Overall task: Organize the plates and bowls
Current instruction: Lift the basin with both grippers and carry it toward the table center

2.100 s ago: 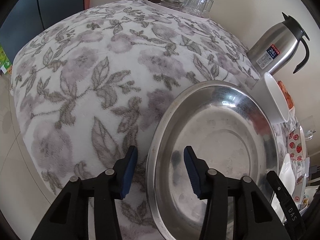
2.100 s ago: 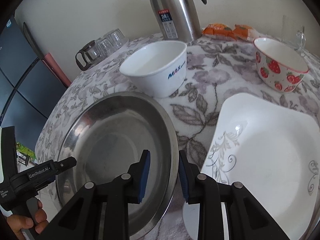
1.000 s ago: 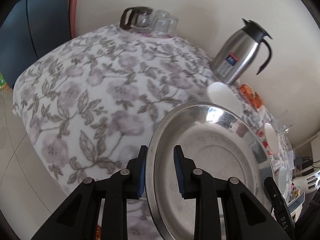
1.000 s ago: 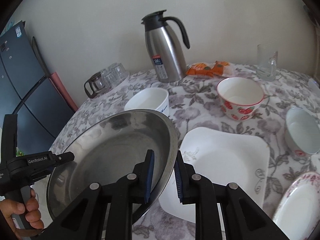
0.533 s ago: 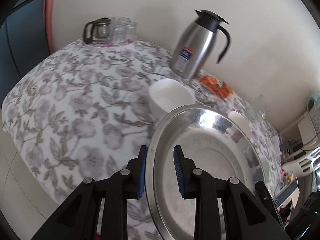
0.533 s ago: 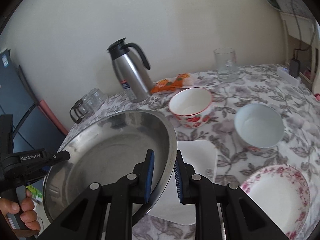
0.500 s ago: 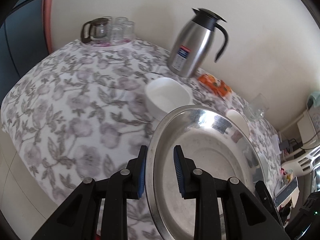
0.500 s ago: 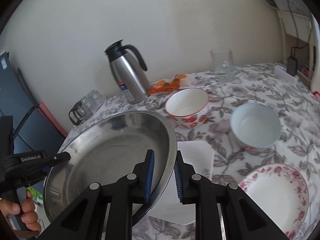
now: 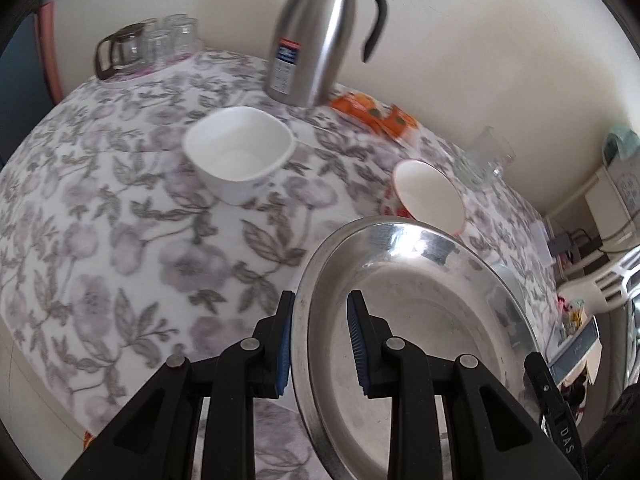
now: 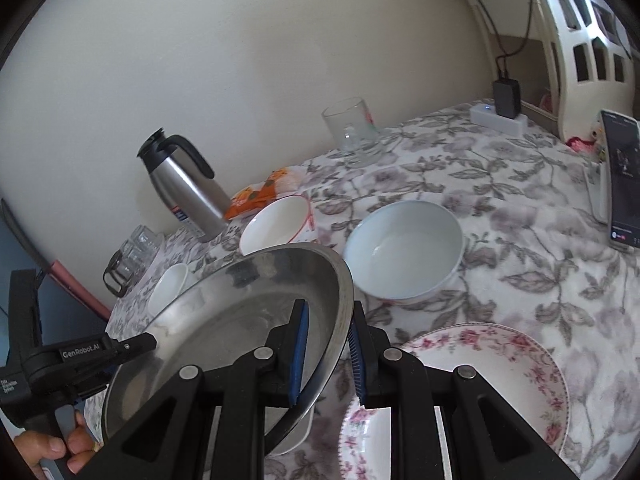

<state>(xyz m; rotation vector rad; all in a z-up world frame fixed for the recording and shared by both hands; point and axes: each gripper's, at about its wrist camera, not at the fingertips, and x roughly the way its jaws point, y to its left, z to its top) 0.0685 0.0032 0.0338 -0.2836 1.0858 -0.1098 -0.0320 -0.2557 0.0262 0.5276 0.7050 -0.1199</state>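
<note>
Floral-clothed surface [image 9: 120, 240] below me; my left gripper [image 9: 320, 340] and right gripper [image 10: 328, 348] each pinch the steel plate's [image 10: 224, 320] opposite rims, sharing its weight aloft, floral plate [image 10: 500, 360] at four o'clock.

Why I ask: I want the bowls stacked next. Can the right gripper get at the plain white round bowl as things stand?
Probably not yet: the right gripper is shut on the steel plate's rim, though nothing stands between it and the white bowl.
</note>
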